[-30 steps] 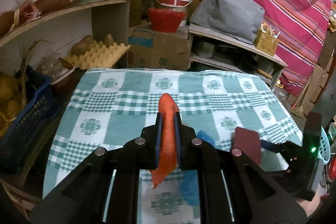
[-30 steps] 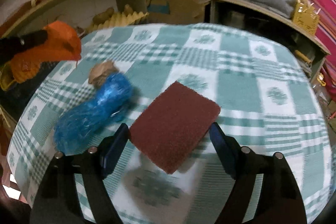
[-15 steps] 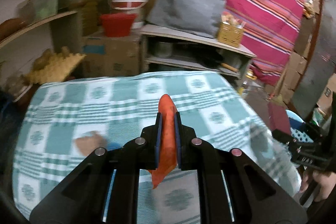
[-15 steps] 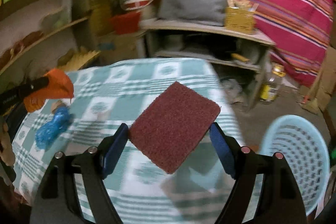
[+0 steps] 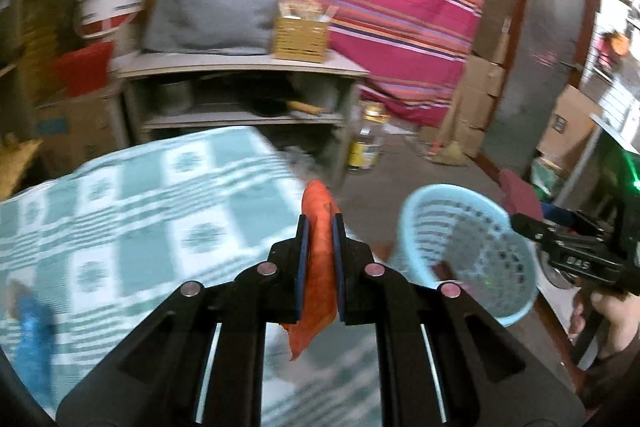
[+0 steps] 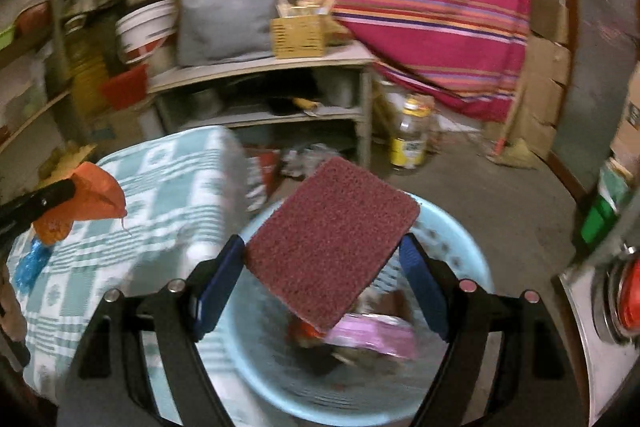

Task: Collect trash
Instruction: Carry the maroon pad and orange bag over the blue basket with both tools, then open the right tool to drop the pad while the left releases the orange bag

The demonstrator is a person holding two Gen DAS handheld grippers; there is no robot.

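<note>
A light blue perforated basket (image 6: 460, 247) is seen at the lower centre of the right wrist view, standing on the floor just beside the table (image 6: 160, 187). Inside it, a pink wrapper (image 6: 372, 337) and some darker scraps are made out (too blurred to name). In the left wrist view the basket (image 5: 472, 247) is found at the right of centre.

The right gripper (image 6: 322, 267) is held over the basket with its fingers spread wide, and a maroon scouring pad (image 6: 332, 239) is clamped between the blue pads by two opposite corners. The pad is shown as a flat diamond, its broad face turned to the camera, one corner pointing to the upper centre of the frame and the opposite one down into the basket.

The left gripper (image 5: 319, 255) is pressed nearly together on a thin orange scrap (image 5: 318, 267). The scrap's long axis is laid along the fingers: its rounded end pokes out ahead of the tips, and its ragged end hangs below them. It is held over the table's right edge, near the basket.

A blue wrapper (image 5: 32, 323) is left on the checked cloth at the lower left.
</note>
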